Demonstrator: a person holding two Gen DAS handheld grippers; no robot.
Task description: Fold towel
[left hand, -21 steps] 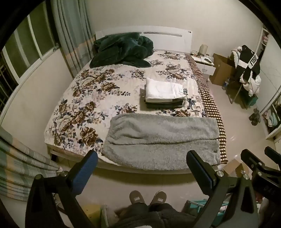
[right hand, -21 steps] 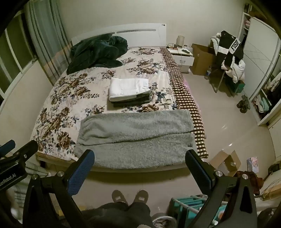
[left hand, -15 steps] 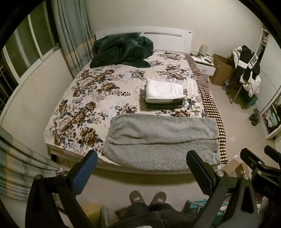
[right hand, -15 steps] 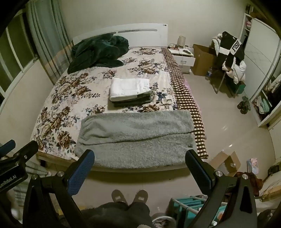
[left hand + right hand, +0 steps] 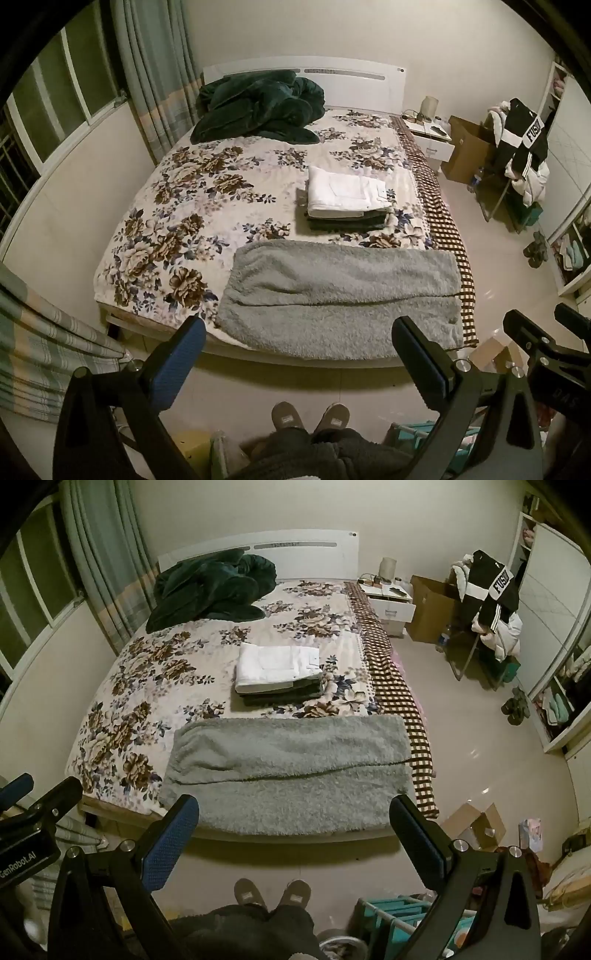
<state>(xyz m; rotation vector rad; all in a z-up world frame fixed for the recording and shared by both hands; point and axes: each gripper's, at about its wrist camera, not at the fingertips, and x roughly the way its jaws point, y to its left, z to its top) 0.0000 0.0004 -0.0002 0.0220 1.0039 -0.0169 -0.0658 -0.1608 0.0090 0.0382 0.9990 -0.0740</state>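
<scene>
Left wrist view: grey towel (image 5: pixel 340 291) lies across foot edge of bed (image 5: pixel 155 221), already doubled lengthwise, near hem overhanging edge. Judged next: take both short-end corners at once, pinch through both layers, keep edges aligned. Left gripper (image 5: pixel 299 347) spread fully, empty, touching nothing, well short of towel. Right gripper (image 5: pixel 295 825) likewise spread wide, empty.

We're in a home bedroom: a bed (image 5: pixel 140 254) with a floral cover and white headboard (image 5: pixel 354 85), a nightstand (image 5: pixel 432 142) beside it, curtains (image 5: pixel 147 74) at the window, clothes heaped on a chair (image 5: pixel 517 155), and a wardrobe (image 5: pixel 554 602) along the right wall.
</scene>
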